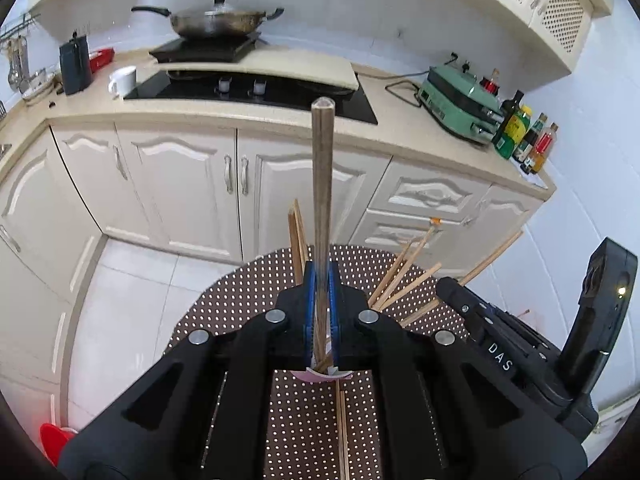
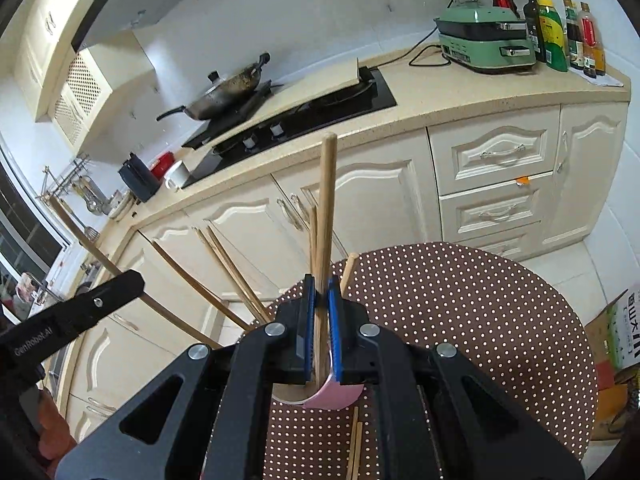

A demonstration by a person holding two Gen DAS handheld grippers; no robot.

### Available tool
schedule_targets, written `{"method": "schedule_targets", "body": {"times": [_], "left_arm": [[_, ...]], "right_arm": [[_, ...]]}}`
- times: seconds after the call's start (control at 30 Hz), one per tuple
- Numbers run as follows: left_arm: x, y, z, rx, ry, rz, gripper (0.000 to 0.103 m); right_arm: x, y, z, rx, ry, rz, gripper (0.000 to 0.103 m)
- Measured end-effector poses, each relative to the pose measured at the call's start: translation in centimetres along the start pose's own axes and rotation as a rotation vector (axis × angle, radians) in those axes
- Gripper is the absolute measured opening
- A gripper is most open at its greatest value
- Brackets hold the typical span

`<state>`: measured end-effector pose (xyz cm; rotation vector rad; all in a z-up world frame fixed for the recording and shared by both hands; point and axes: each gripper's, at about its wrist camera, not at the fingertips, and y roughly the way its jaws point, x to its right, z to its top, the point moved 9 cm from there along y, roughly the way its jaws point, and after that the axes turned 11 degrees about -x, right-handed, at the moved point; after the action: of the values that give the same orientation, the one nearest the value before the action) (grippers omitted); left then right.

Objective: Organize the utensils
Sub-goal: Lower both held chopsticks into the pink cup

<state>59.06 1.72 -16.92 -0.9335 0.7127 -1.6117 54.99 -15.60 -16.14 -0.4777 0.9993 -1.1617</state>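
My left gripper [image 1: 321, 276] is shut on a grey-brown chopstick [image 1: 322, 184] that stands upright, its lower end over a pink cup [image 1: 326, 376] on the round dotted table [image 1: 248, 300]. Several chopsticks [image 1: 404, 276] lean out of the cup. My right gripper [image 2: 321, 286] is shut on a light wooden chopstick [image 2: 326, 208], upright, with its lower end at the pink cup [image 2: 340, 396]. More chopsticks [image 2: 232, 268] fan out to the left. Loose chopsticks [image 2: 354, 444] lie on the table below the cup. The right gripper's body [image 1: 500, 344] shows in the left wrist view.
The brown dotted table [image 2: 480, 320] stands before cream kitchen cabinets [image 1: 180, 184]. On the counter are a wok [image 1: 216, 20], a hob [image 1: 256, 92], a white mug [image 1: 124, 80], a green appliance [image 1: 460, 100] and bottles [image 1: 528, 140]. A cardboard box [image 2: 616, 336] sits on the floor at right.
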Motion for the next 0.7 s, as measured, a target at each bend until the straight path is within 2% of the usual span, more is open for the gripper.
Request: {"method": "schedule_targets", "body": {"times": [0.23, 0.6, 0.7], "left_arm": [[-0.8, 3.7, -1.1, -0.077, -0.015, 0.003, 0.006], [-1.6, 7.2, -1.9, -0.140, -0.010, -0.008, 0.007], [-1.8, 7.9, -2.0, -0.145, -0.014, -0.018, 0.007]], "right_arm": [[-0.1, 2.1, -0.6, -0.052, -0.014, -0.013, 0.006], [-0.2, 4.1, -0.3, -0.089, -0.015, -0.016, 0.006], [-0.5, 4.3, -0.2, -0.097, -0.026, -0.004, 0.009]]}}
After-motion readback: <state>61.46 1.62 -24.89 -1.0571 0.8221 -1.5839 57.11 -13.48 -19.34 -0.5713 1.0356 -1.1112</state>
